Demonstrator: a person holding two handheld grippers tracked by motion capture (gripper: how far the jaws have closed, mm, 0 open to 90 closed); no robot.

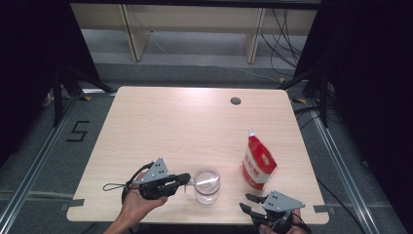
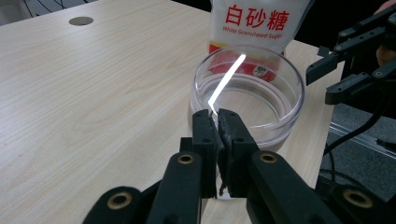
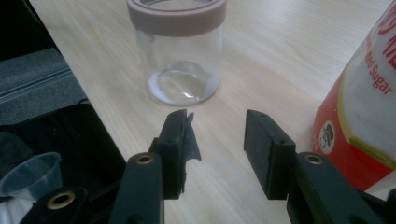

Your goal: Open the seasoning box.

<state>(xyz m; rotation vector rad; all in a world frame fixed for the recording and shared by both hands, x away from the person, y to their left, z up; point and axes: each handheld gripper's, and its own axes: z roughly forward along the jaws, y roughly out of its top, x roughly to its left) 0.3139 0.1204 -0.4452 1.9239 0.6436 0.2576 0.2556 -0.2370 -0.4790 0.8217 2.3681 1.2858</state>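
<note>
The left gripper (image 1: 186, 179) was pinched tight on a thin white spoon (image 2: 227, 77) that reached into the glass jar (image 1: 207, 185). The sugar bag (image 1: 258, 163) stood just right of the jar. The right gripper (image 1: 247, 202), half open and probably empty, was nearest the bag.

Table: I see a pale wood-grain tabletop (image 1: 170, 126) with a round grey grommet hole (image 1: 235, 101).
Cup: small clear plastic cup (image 3: 30, 175) sits low beside the table edge.
Floor: grey carpet (image 1: 195, 48), black cables (image 1: 287, 29).
</note>
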